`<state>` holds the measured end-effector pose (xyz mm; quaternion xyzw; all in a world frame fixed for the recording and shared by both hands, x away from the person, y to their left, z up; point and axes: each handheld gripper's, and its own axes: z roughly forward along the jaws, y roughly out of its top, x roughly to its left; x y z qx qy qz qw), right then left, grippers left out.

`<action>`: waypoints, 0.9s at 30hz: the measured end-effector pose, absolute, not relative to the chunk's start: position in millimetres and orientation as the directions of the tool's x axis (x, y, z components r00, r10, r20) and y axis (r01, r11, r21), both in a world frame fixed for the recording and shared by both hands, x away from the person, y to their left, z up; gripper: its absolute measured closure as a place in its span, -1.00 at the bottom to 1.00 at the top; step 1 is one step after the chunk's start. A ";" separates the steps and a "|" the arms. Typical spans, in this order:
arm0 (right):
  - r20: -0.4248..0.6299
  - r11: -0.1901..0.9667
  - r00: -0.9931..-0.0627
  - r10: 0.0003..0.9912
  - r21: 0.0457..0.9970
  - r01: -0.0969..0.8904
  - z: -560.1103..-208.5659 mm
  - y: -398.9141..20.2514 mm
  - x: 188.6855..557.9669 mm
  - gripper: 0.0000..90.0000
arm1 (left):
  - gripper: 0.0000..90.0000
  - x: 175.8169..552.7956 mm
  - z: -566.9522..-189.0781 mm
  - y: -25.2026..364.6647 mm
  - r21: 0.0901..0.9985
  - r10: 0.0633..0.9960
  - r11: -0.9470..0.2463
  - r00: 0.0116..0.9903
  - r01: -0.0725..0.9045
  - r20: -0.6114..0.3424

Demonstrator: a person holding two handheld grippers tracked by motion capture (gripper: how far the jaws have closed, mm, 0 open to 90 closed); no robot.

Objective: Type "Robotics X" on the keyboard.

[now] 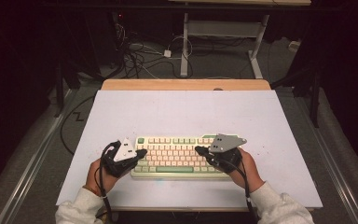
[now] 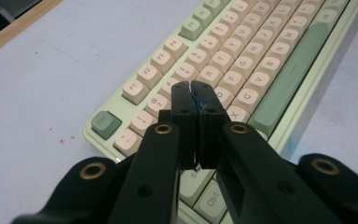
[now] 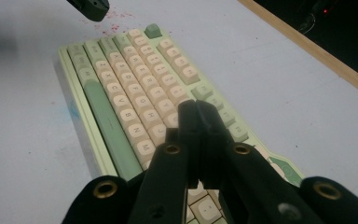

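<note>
Two closed grippers poised over a keyboard

Keyboard: long pale-green plastic case, rounded cream keycaps, green space bar, lying mid-sheet on a matte white mat; left gripper over its left end, black jaws pressed together, empty; right gripper over its right half, jaws likewise together, holding nothing

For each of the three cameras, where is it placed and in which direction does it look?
High view: above the person's side, looking forward and down on the table; forearms, hands, left tongs and right tongs show.
Left gripper view: rides the left tongs, shut, looking along the keyboard from its Esc end.
Right gripper view: rides the right tongs, shut, looking from the opposite end.
Shared: all three show the keyboard.
</note>
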<state>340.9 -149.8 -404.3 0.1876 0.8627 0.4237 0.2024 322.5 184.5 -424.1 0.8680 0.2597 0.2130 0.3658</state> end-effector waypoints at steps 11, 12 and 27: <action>-0.193 0.578 -0.855 0.481 0.803 0.144 -406.3 -150.3 335.2 1.00 | 0.92 313.2 -427.6 189.2 0.741 0.609 -0.601 0.772 0.300 0.182; -0.193 0.579 -0.856 0.479 0.803 0.143 -406.6 -149.8 334.2 1.00 | 0.92 312.4 -428.2 189.6 0.739 0.609 -0.602 0.772 0.302 0.181; -0.183 0.624 -0.889 0.420 0.769 0.136 -423.7 -133.6 326.6 1.00 | 0.92 305.3 -435.5 191.0 0.734 0.605 -0.602 0.780 0.315 0.161</action>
